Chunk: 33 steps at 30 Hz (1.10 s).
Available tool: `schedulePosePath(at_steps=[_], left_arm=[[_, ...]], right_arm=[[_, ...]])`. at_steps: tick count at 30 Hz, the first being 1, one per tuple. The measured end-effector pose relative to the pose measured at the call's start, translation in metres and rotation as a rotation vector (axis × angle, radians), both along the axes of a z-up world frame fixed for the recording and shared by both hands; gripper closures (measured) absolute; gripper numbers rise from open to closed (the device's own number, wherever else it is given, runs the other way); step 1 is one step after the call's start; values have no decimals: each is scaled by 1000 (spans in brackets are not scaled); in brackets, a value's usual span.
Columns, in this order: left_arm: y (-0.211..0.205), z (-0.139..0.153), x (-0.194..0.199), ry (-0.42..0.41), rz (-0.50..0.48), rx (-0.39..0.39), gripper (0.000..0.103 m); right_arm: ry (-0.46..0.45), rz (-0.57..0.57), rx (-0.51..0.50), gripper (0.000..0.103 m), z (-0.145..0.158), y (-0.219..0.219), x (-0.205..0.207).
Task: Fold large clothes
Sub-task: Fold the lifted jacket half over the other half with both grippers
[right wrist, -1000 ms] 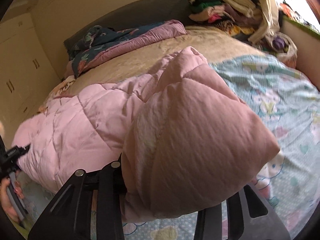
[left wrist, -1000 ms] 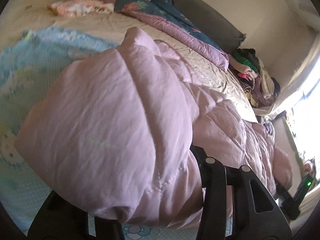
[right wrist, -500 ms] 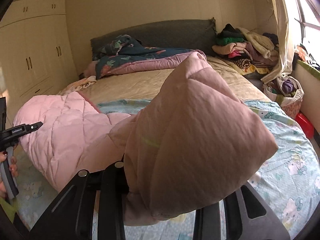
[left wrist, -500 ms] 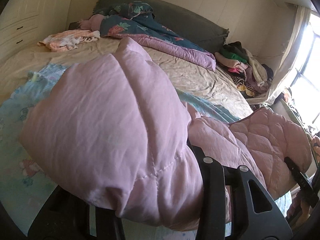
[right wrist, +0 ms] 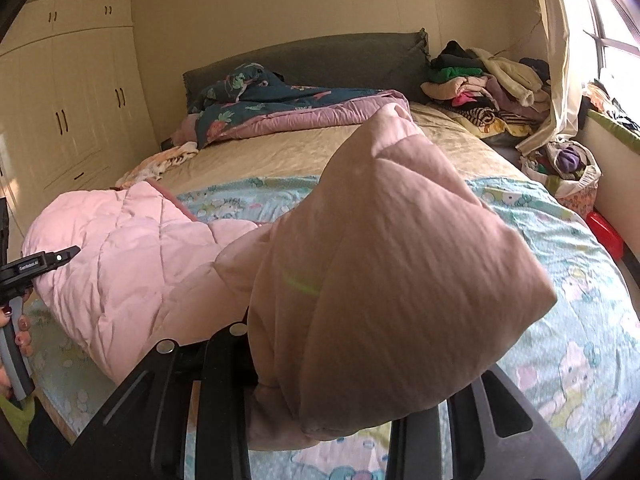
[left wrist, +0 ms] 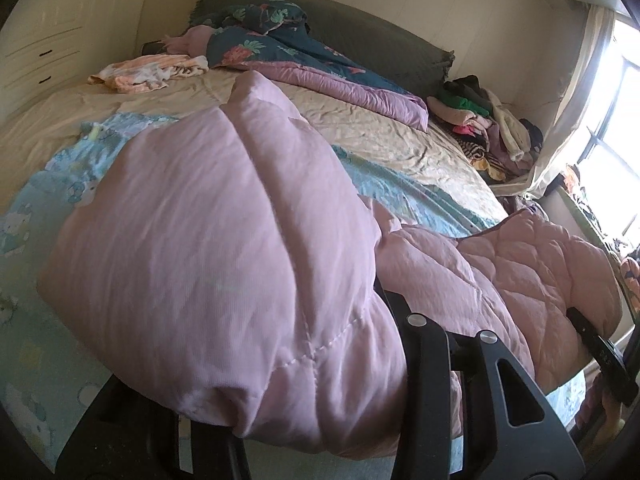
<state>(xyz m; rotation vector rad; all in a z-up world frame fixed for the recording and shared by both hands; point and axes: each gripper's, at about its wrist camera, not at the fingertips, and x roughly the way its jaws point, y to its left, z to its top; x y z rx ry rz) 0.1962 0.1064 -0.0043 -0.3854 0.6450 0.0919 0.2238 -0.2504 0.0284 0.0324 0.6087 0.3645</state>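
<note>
left gripper point(left wrist: 312, 376): clamped on a bunched end of the pink quilted jacket point(left wrist: 224, 264), likely to carry that end for a fold.
jacket: slung between both grippers, above the cartoon-print sheet point(right wrist: 568, 320) at the bed's near end.
right gripper point(right wrist: 340, 408): pinched shut on the other end, padding bulging over the jaws.
surroundings: crumpled floral duvet point(right wrist: 280, 108) by the headboard, clothes pile point(right wrist: 488, 88) far right corner.
obstruction: none on the sheet; bulk hides each fingertip.

Pink jacket point(left wrist: 224, 264): quilted cloth, soft matt sheen. Bedsheet point(right wrist: 568, 280): printed matt cotton. Wardrobe point(right wrist: 72, 112): smooth painted wood.
</note>
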Motion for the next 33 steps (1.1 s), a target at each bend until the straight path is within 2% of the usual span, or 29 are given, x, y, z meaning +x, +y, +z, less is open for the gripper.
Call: schedulePosePath(at_steps=[14, 20, 29, 33], left_arm=[[-3, -36, -39, 33, 15, 0, 66], [0, -54, -48, 52, 28, -11, 62], [1, -71, -54, 67, 39, -21, 56], [0, -73, -54, 73, 43, -22, 54]], right_arm=[[84, -49, 51, 71, -38, -18, -28], [154, -83, 83, 68, -60, -24, -26], [262, -150, 110, 59, -87, -33, -17], [275, -159, 117, 54, -92, -33, -16]])
